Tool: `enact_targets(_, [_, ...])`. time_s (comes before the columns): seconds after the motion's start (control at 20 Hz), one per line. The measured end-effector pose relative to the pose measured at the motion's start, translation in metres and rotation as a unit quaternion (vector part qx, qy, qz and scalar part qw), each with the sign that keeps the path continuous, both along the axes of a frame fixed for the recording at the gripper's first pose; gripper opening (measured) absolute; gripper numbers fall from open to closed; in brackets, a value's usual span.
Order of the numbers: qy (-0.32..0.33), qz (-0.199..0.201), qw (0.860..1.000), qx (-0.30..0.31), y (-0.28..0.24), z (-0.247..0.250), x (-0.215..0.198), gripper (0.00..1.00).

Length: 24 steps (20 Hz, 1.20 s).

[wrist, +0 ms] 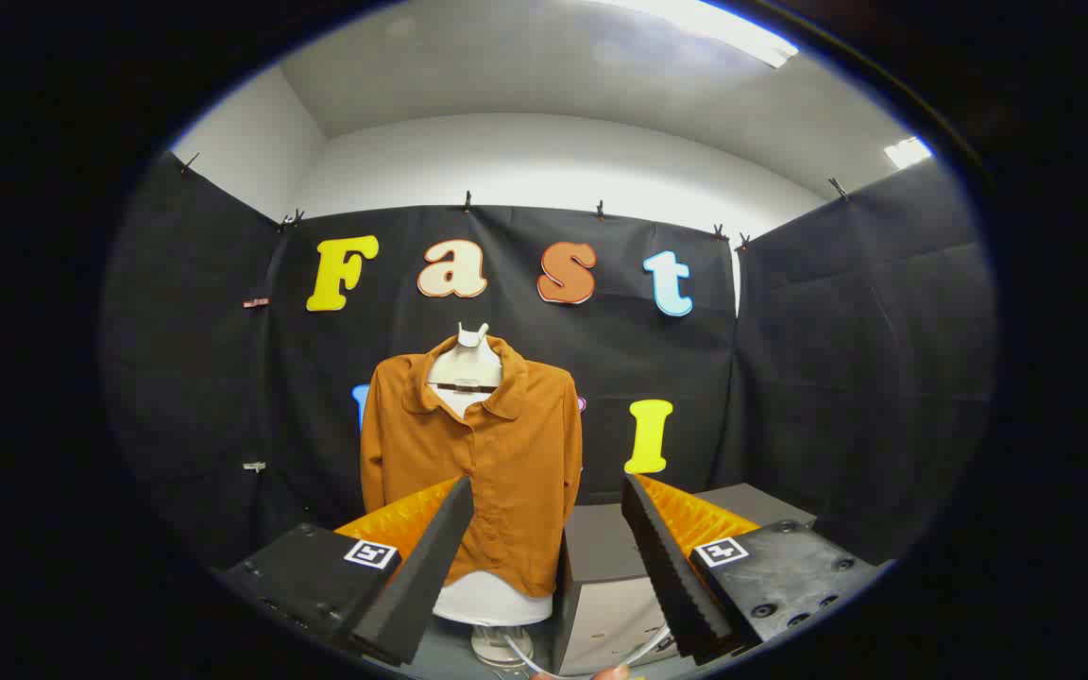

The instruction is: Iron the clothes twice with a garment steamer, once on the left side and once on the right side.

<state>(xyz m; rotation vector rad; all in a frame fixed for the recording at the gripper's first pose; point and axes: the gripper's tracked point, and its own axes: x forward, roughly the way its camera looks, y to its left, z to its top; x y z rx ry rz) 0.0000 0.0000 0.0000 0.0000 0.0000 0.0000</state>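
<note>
— Looking along the hand-held gripper (544,557), how wide does it stand?

— Wide. Its two fingers are spread well apart, and nothing sits between them. Neither finger (421,576) touches anything; they hang in open air, pointing forward and slightly upward toward the back of the booth.

— Where is the garment?

— An orange-brown shirt (473,467) hangs on a white dress form (466,364), straight ahead, beyond the fingers and closer to the left one. Its collar is open at the top, a line of buttons runs down the front, and the sleeves hang at its sides. The left finger's tip overlaps the shirt's lower front in this view, but the shirt is well beyond it, not in contact.

— And the steamer?

— A grey box-shaped unit (605,586) stands just to the right of the dress form, seen in the gap between the fingers. Whether that is the steamer's body cannot be told for certain. A thin pale cable (516,652) curves along near its base and the stand of the dress form.

— Any sign of the person?

— A fingertip (612,672) pokes into view at the very bottom, between the two fingers. The holding hand's pose cannot be told beyond that.
</note>
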Motion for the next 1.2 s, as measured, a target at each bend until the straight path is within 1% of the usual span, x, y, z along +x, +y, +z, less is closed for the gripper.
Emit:
enact_targets(0.25, [-0.002,0.0,1.0,0.005,0.002,0.0,0.001,0.98])
enact_targets(0.85, [-0.012,-0.001,1.0,-0.006,0.017,-0.001,-0.003,0.98])
enact_targets(1.2, [-0.01,-0.009,1.0,-0.002,0.011,-0.005,0.001,0.98])
